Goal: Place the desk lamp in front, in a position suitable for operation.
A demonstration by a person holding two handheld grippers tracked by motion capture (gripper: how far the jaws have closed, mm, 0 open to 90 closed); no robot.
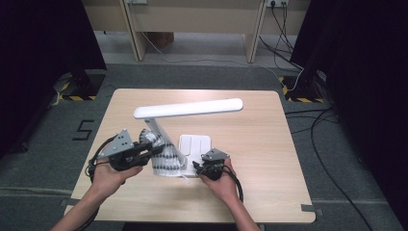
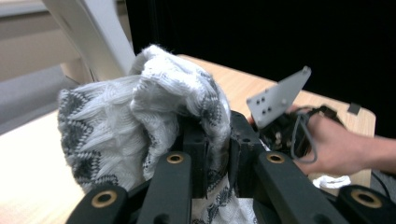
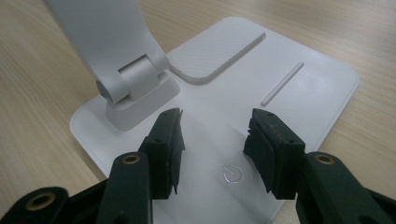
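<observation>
From the high view we see a white desk lamp (image 1: 188, 109) standing on the wooden counter (image 1: 269, 159), its long light bar lying nearly level and running left to right, slightly raised toward the right end. Its stem leans down from the bar's left end to the flat white base (image 1: 195, 144). A grey-and-white knitted sock (image 1: 161, 156) is draped against the stem, its long axis running upright from the counter toward the stem. The left gripper (image 1: 149, 150) comes in from the left and meets the sock's upper part; the right gripper (image 1: 198, 167) sits at the near edge of the base, held by the right hand (image 1: 221, 185).

In the left gripper view we see the jaws drawn narrow and clamped on a fold of the knitted sock (image 2: 140, 121), which bunches up above and to the left of them. The lamp stem (image 2: 93, 32) rises behind the sock, and the other gripper (image 2: 280, 130) shows further off at the right.

In the right gripper view we see the jaws standing part open with nothing between them, poised over the lamp base (image 3: 280, 98). The power symbol (image 3: 232, 173) lies on the base between the two jaw tips. The stem's hinge (image 3: 135, 84) sits to their upper left.
</observation>
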